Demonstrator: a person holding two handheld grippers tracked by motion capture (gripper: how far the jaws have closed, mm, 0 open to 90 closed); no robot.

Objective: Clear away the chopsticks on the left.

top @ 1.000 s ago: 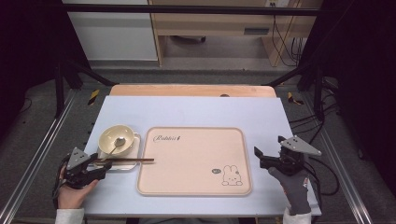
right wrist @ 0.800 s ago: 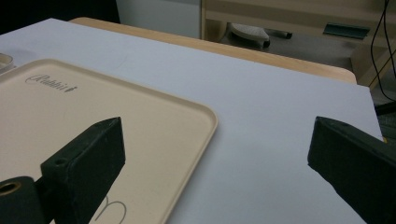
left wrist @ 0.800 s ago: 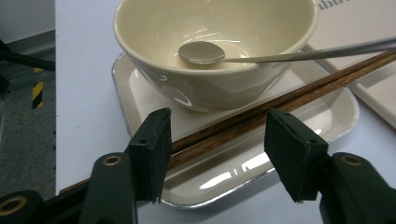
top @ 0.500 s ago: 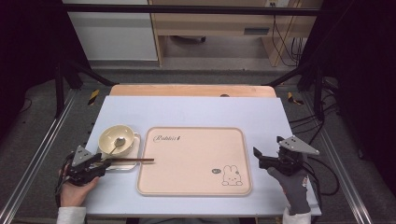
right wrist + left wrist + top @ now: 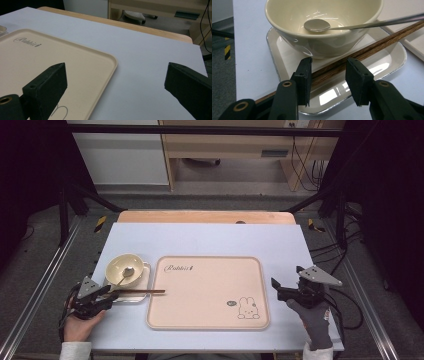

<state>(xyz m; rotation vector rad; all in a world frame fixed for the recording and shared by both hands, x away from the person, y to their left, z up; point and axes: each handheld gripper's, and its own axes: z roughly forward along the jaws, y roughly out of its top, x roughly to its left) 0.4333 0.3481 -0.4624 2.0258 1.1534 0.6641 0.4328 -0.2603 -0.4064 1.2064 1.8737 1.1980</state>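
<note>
Straddling the wooden chopsticks [image 5: 352,58], the left gripper [image 5: 328,76] had just been narrowing its jaws, one pad against the sticks, the other short of them. The chopsticks lay across a small silver-rimmed dish [image 5: 387,62] at the table's eight o'clock, beneath a cream bowl [image 5: 322,27] holding a metal spoon [image 5: 319,25]. At four o'clock, the right gripper [image 5: 115,82] stood wide open and empty beside the rabbit-printed tray [image 5: 75,62].

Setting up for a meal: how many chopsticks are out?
2 chopsticks, lying side by side across the small dish in front of the bowl, their near ends between the left hand-held gripper's jaws.
</note>
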